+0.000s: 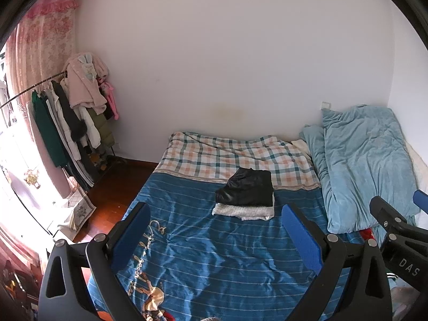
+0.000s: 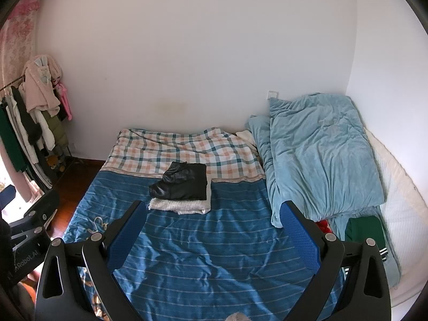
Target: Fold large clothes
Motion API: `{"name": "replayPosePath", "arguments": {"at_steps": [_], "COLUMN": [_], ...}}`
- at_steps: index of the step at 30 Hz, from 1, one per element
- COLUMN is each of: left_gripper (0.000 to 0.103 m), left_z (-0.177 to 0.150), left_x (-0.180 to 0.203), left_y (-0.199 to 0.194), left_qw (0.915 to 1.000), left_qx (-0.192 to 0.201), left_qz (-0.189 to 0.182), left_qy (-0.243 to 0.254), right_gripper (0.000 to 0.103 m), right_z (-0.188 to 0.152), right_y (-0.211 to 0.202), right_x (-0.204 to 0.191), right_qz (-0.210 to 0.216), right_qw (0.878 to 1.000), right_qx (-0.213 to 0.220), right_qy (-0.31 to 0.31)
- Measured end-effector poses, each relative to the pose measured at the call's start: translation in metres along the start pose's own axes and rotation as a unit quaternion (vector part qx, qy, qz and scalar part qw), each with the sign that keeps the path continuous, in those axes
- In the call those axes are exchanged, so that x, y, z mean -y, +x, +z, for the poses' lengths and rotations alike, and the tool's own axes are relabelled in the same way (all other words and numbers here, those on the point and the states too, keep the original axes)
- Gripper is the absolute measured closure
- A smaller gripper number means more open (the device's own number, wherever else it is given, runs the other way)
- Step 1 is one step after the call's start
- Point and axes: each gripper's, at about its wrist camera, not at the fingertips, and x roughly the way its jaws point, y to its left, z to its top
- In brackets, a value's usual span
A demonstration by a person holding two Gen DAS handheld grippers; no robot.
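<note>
Two folded garments sit stacked mid-bed: a black glossy piece (image 1: 247, 190) atop a white fluffy one (image 1: 242, 211). The top looks slick and limp, best pinched at a folded edge. Left claw (image 1: 216, 238) and right claw (image 2: 212, 236) hover wide, empty, above the blue striped bedspread (image 2: 203, 254); a clothes rack (image 1: 67, 117) stands by the wall.

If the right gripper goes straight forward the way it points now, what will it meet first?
Probably the blue striped bedspread, which fills the gap before the open right gripper. The folded black garment lies just beyond; depth is unclear, so it might come first.
</note>
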Motion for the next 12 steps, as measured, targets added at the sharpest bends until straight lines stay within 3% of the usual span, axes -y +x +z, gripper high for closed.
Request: {"name": "replayPosePath", "arguments": {"at_steps": [12], "left_gripper": [0.003], "left_z": [-0.0007], "left_x": [-0.0043], "left_y": [-0.0011], "left_qw": [1.0], "left_qx": [-0.001], "left_qz": [-0.003], "left_qy": [-0.001], "right_gripper": [0.002], "right_z": [-0.0023], "right_y": [-0.0018], "right_x": [-0.0011], "right_qz": [-0.002], "right_qw": [1.0], "right_qx": [0.0], "right_qy": [0.0]}}
